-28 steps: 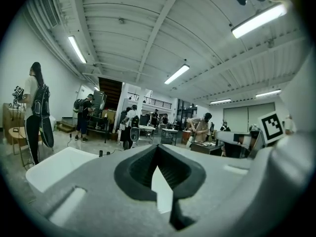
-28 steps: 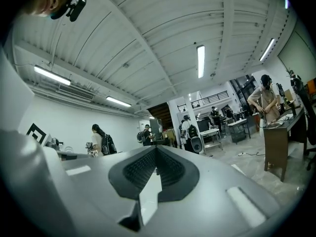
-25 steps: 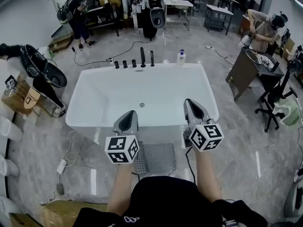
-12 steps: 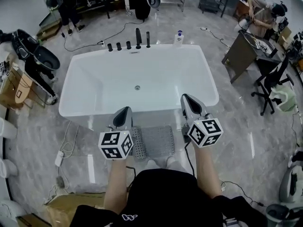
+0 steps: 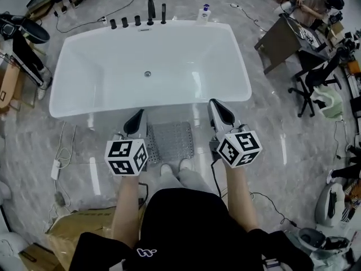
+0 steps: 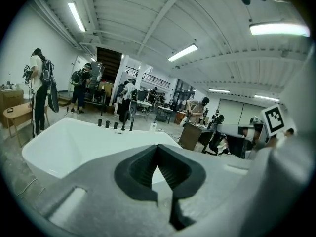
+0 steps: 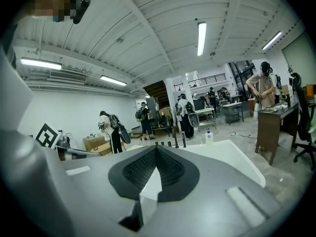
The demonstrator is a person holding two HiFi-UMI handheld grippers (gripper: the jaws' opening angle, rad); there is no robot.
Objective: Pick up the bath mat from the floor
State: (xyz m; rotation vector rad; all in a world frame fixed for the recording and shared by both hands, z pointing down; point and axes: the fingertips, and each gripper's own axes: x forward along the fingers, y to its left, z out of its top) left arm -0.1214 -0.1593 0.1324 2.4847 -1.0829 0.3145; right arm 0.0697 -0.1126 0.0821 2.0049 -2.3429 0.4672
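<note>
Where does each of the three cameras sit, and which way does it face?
Head view: on the person's head, facing steeply down at the white bathtub and grey studded bath mat; shows forearms, left gripper, right gripper.
Left gripper view: on the left gripper, facing across the bathtub; shows its shut jaws.
Right gripper view: likewise, on the right gripper.
Shared: all show the bathtub.

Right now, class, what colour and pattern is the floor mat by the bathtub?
Grey bath mat, dotted all over; head view shows it best.
</note>
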